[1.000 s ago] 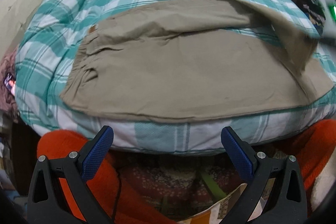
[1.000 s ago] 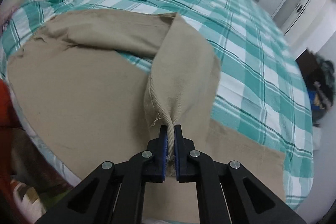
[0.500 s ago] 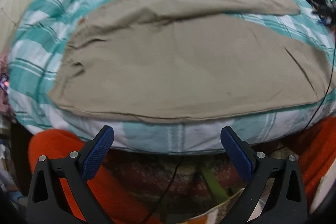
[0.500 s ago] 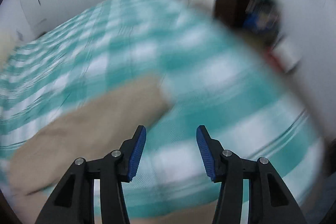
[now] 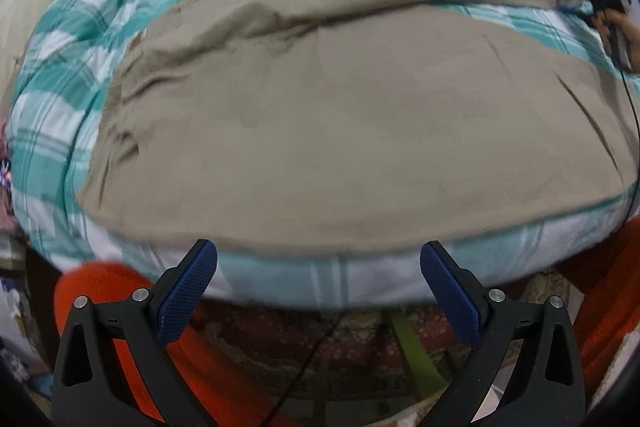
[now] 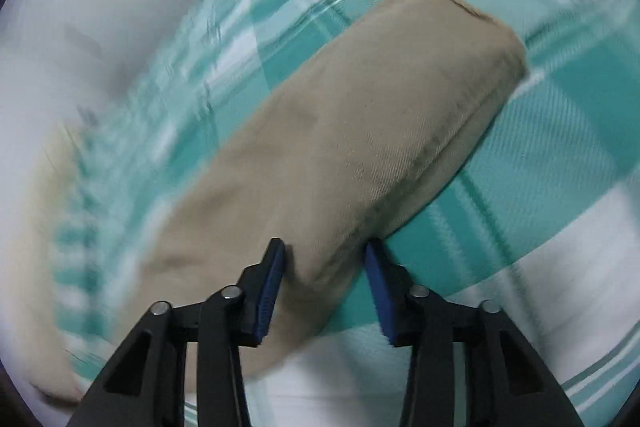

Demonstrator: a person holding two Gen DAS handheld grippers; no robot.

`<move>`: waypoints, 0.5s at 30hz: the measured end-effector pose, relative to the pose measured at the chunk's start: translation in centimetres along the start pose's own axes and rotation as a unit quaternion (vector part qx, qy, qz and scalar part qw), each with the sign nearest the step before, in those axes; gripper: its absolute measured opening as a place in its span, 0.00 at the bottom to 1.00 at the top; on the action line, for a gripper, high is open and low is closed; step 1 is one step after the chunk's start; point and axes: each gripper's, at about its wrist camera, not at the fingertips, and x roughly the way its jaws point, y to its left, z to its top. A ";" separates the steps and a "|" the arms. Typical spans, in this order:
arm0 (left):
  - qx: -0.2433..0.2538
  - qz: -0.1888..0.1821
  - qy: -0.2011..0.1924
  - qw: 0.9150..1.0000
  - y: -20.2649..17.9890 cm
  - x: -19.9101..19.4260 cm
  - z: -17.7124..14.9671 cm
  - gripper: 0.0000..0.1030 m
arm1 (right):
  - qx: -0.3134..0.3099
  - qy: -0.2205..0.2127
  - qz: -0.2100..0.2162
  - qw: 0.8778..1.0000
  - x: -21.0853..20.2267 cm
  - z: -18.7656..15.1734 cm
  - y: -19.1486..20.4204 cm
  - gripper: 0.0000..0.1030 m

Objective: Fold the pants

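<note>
Right wrist alone shows pants [image 6: 360,131] hem closely.

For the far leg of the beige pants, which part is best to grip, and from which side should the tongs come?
Grip the far leg near its hem end, on the seamed long edge. It lies flat and narrow on the checked bedcover, so its edge fits between open tongs. The right tongs already straddle this leg; approaching along its length, low to the bed, seems best.

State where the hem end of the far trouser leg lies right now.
In the right wrist view the hem end lies flat on the teal plaid bedspread, upper right, while the open right gripper straddles that leg lower down.
</note>
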 end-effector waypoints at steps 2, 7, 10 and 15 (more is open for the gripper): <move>-0.007 0.012 -0.026 1.000 1.2 -0.1 2.2 0.99 | -0.012 -0.005 -0.030 0.999 -0.9 -0.5 -1.0 0.54; -0.110 0.002 -0.090 0.990 7.0 2.3 9.2 0.99 | -0.107 -0.065 -0.153 0.980 -5.3 -2.6 0.6 0.73; -0.156 0.051 -0.115 0.980 9.4 5.7 9.3 0.99 | -0.182 -0.056 -0.087 0.978 -6.3 -3.5 6.8 0.73; -0.088 0.058 -0.109 0.988 8.2 11.5 5.8 0.99 | -0.390 0.039 0.050 0.919 -2.0 -8.9 25.1 0.70</move>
